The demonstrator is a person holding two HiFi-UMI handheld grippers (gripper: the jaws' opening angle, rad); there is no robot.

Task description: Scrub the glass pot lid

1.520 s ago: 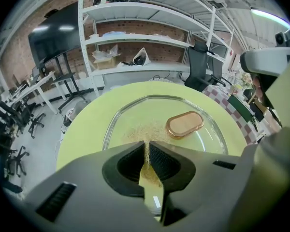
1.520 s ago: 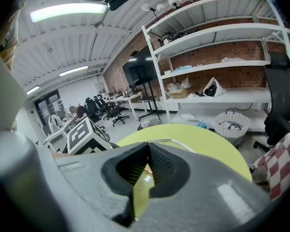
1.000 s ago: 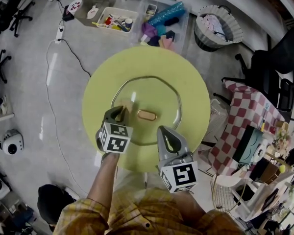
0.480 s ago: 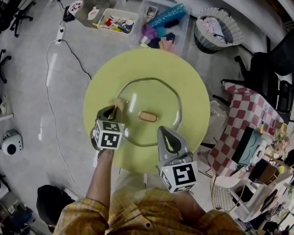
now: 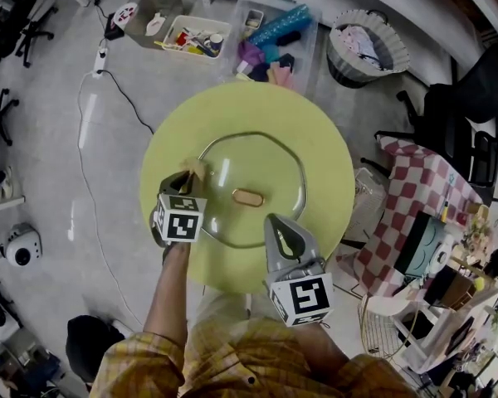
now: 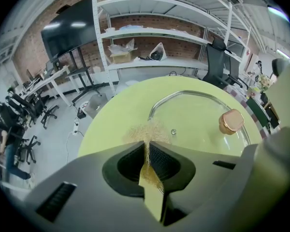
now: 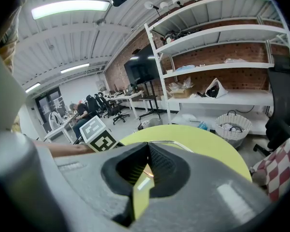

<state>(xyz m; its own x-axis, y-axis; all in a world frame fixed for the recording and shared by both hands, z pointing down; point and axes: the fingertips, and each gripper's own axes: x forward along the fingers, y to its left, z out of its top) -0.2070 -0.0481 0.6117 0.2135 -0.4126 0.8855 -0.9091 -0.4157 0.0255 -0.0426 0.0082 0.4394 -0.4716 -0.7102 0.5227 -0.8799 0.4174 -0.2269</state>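
Glass pot lid [image 5: 266, 168] lies flat, knob [image 5: 249, 196] up, on the round counter [image 5: 324, 131]. The left hand-held gripper [image 5: 187, 181] clamps a golden fibrous scrubber [image 5: 197, 171] at the lid's left rim. The right hand-held gripper [image 5: 280, 232], closed on nothing, hovers by its near edge. The lid looks stiff, slick and breakable, likely to slide under pressure; the knob offers the surest hold.
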